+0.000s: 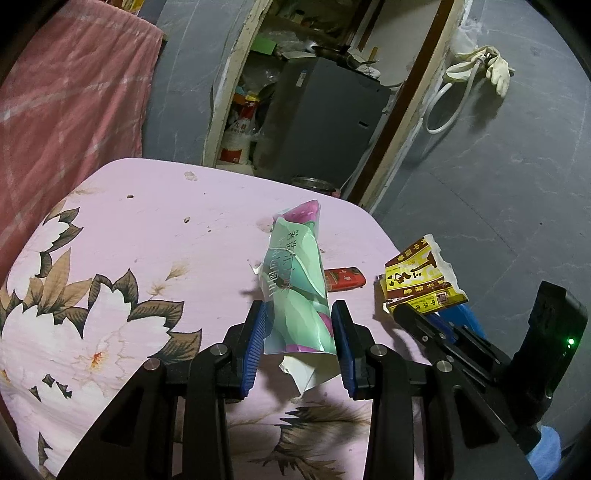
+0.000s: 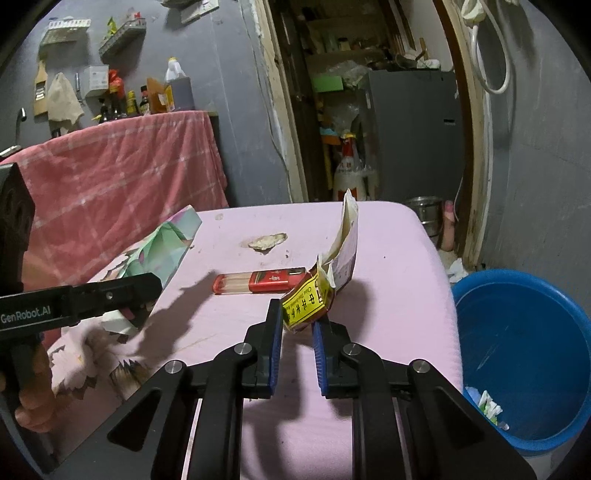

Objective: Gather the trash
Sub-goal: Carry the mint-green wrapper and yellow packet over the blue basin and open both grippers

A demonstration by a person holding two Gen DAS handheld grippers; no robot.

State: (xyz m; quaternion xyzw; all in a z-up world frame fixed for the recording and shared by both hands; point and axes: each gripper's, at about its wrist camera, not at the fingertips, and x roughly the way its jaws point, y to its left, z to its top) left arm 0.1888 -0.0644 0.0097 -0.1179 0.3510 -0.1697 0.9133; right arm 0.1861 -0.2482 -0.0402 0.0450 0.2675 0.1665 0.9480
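We see grey walls (image 2: 240, 110) with faint streaks, and a worn wooden door frame (image 2: 291, 147) at twelve o'clock opening onto a cluttered storeroom that holds a grey cabinet (image 2: 413, 129) and a white sack (image 2: 351, 173). The tabletop (image 2: 388, 258) wears a pink cloth with large white flowers. At ten o'clock a pink checked cloth (image 2: 129, 177) drapes over a counter carrying bottles (image 2: 147, 99), with wire racks (image 2: 122, 31) on the wall above. A white hose (image 1: 443, 107) and pale gloves (image 1: 495, 70) hang at two o'clock. The light is dim and cool.
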